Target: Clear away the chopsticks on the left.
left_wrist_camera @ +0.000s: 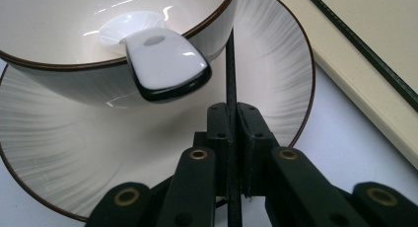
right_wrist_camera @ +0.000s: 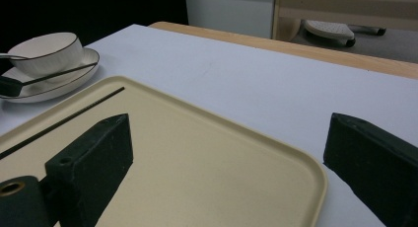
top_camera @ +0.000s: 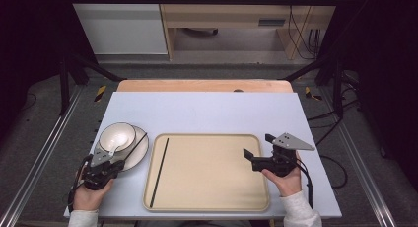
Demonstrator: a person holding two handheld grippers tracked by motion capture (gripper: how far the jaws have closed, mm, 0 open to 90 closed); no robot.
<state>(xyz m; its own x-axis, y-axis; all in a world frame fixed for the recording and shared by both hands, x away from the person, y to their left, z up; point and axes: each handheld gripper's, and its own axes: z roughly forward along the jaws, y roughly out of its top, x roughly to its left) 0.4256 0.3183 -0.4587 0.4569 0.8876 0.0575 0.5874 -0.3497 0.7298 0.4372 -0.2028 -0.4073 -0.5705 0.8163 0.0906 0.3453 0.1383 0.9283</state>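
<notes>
A white bowl [top_camera: 117,136] sits on a ribbed plate [top_camera: 139,154] at the left of the table. A white spoon [left_wrist_camera: 165,64] rests in the bowl [left_wrist_camera: 59,34], its handle poking over the rim. My left gripper [top_camera: 115,164] is shut on a black chopstick [left_wrist_camera: 230,69] that lies slanted across the plate [left_wrist_camera: 268,74], beside the bowl. A second black chopstick [top_camera: 159,171] lies on the left part of the beige tray [top_camera: 212,177]. My right gripper [top_camera: 257,145] hovers open over the tray's right edge [right_wrist_camera: 315,182], nothing between its jaws.
The white table top [top_camera: 207,113] stretches bare behind the tray, with a wooden strip [top_camera: 204,85] at its far edge. Black frame posts [top_camera: 64,84] stand at both sides. Furniture and cables [top_camera: 300,34] are on the floor beyond.
</notes>
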